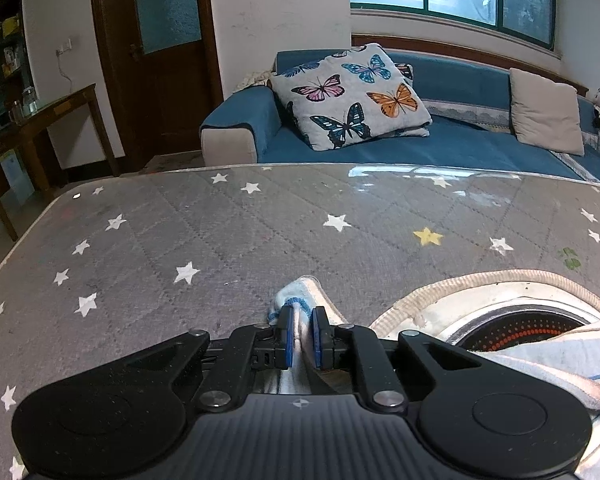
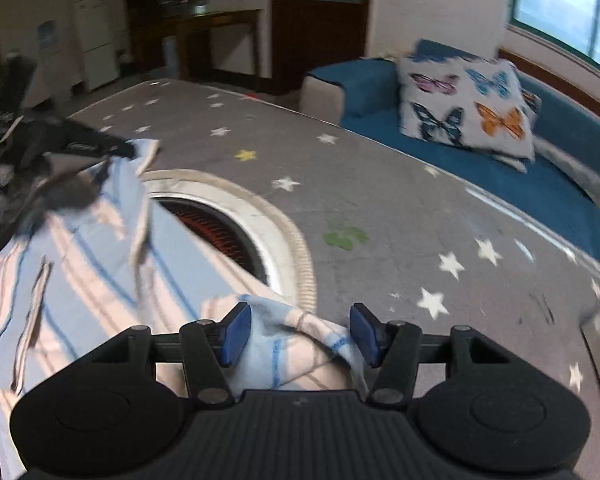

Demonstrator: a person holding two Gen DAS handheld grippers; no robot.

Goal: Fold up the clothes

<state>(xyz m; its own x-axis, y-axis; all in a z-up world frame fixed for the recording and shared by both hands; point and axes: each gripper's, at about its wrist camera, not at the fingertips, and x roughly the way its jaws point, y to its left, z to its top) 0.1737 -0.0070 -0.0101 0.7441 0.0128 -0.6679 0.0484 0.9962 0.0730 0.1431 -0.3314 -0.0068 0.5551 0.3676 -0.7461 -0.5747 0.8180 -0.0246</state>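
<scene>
A light blue and white striped garment [image 2: 80, 256] lies on the grey star-patterned table [image 2: 400, 216]. My left gripper [image 1: 303, 322] is shut on a corner of the garment [image 1: 300, 292], just above the table. It also shows at the far left of the right wrist view [image 2: 112, 148], holding that corner. My right gripper [image 2: 300, 330] is open, its blue pads [image 2: 236, 332] on either side of a bunched fold of the garment [image 2: 292, 340].
A round heater opening [image 2: 220, 232] with a white and beige rim sits in the table, partly covered by the garment. A blue sofa [image 1: 440, 144] with a butterfly pillow [image 1: 352, 96] stands beyond the far edge. A wooden side table [image 1: 52, 120] stands at the left.
</scene>
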